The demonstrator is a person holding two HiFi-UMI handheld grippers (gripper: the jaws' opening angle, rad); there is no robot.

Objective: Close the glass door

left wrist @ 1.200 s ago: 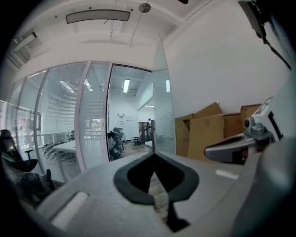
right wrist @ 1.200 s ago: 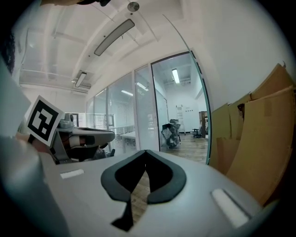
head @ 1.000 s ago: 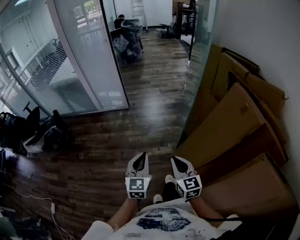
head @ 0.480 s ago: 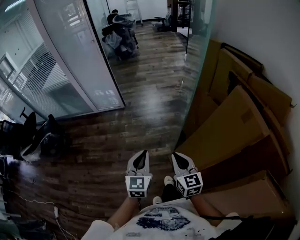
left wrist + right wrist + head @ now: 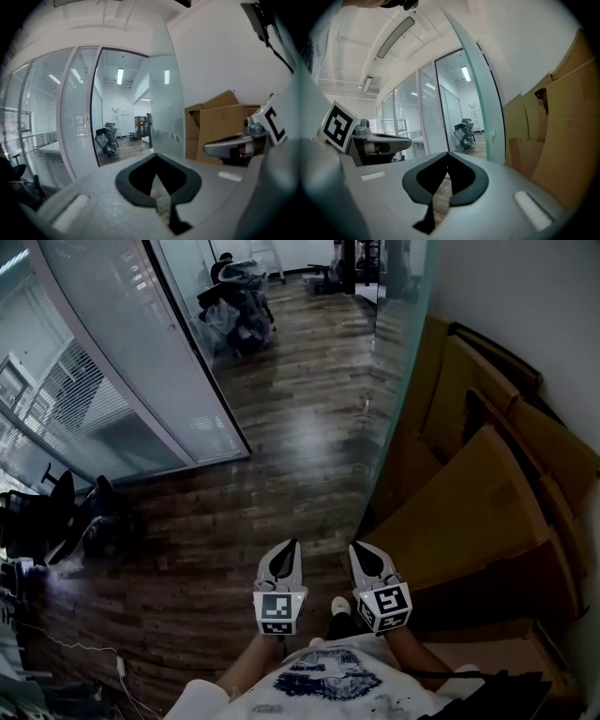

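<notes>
Underfoot, the floor (image 5: 291,418): dark wood planks with a sheen, running from the person's feet through the doorway into the room beyond.
Glass wall (image 5: 103,362): frosted panels on the left with blinds showing behind them. Its dark frame edge bounds the doorway on that side.
Glass door (image 5: 396,371): stands open on the right, swung back close to the white wall. Its near bottom corner meets the floor ahead of the right gripper, and nothing touches it.
Cardboard boxes (image 5: 487,512): flattened brown sheets leaning on the wall, partly behind the door and partly nearer than it.
Dark heap (image 5: 234,301): sits on the floor beyond the doorway; what it is made of cannot be told.
Chairs (image 5: 56,512): dark, grouped at the left by the foot of the glass wall.
Left gripper (image 5: 286,545): held low before the body and pointing forward over bare floor. Its jaws are closed tip to tip with nothing between them, well apart from the door.
Right gripper (image 5: 359,547): just beside the left one, jaws likewise pressed together and empty. It is the nearer of the two to the door's bottom corner.
Cable (image 5: 84,648): a thin pale cord lying on the floor at lower left.
</notes>
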